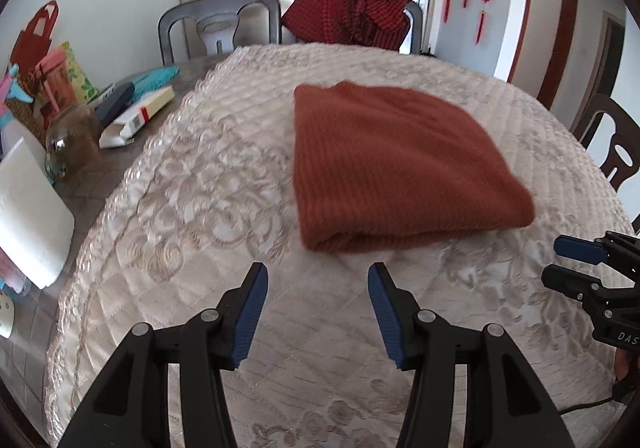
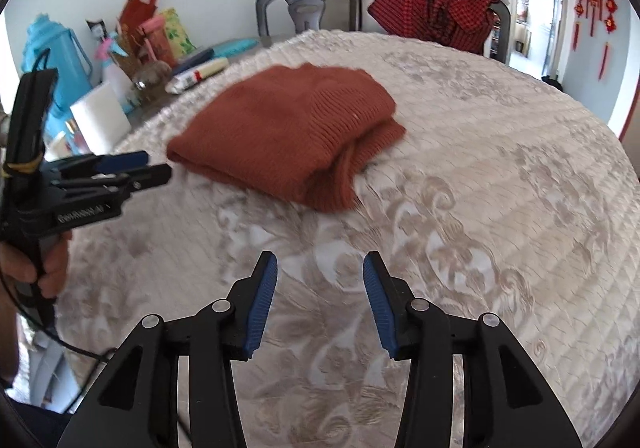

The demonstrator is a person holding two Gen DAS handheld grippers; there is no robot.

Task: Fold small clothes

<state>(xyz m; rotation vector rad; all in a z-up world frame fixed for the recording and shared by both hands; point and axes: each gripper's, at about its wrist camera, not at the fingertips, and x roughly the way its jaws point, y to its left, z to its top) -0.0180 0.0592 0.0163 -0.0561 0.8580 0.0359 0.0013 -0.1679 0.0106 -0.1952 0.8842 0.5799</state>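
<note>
Right now the rust-brown knit garment (image 1: 400,164) lies folded into a thick bundle on the cream embroidered table cover (image 1: 192,184), and neither gripper touches it. The left gripper (image 1: 318,276) hovers just short of its near folded edge, blue pads parted with only cover showing between them. The right gripper (image 2: 320,264) hangs a little farther back over the floral pattern, its jaws likewise apart and empty. From the right wrist view, a hand (image 2: 48,268) grips the left tool's handle. Beyond the table stand a grey chair (image 1: 220,24) and a red checked garment (image 1: 352,8) draped over another.
</note>
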